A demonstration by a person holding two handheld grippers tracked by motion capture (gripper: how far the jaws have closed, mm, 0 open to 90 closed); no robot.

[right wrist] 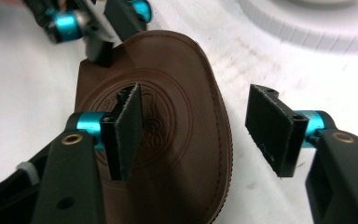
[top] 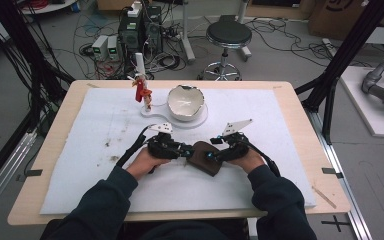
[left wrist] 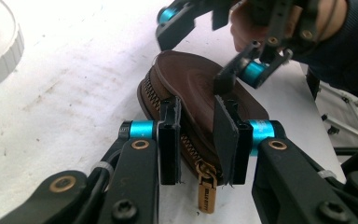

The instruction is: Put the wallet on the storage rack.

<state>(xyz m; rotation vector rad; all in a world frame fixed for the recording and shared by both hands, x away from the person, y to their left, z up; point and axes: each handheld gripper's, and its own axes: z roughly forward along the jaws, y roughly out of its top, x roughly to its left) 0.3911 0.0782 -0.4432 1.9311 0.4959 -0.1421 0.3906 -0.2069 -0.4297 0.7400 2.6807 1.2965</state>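
While the left gripper's jaws clamp its zipper end, the brown pouch lies flat, lengthwise between grippers, right gripper's jaws apart.

High view overhead, gripper views close, sharing brown pouch

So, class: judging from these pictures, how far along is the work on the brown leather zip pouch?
Done: the left gripper has clamped the brown leather zip pouch at its zipper end. In hand: the right gripper straddles the pouch, its fingers apart and not pressing. Left: the zipper looks closed, its brass pull tab hanging untouched, so opening probably remains.
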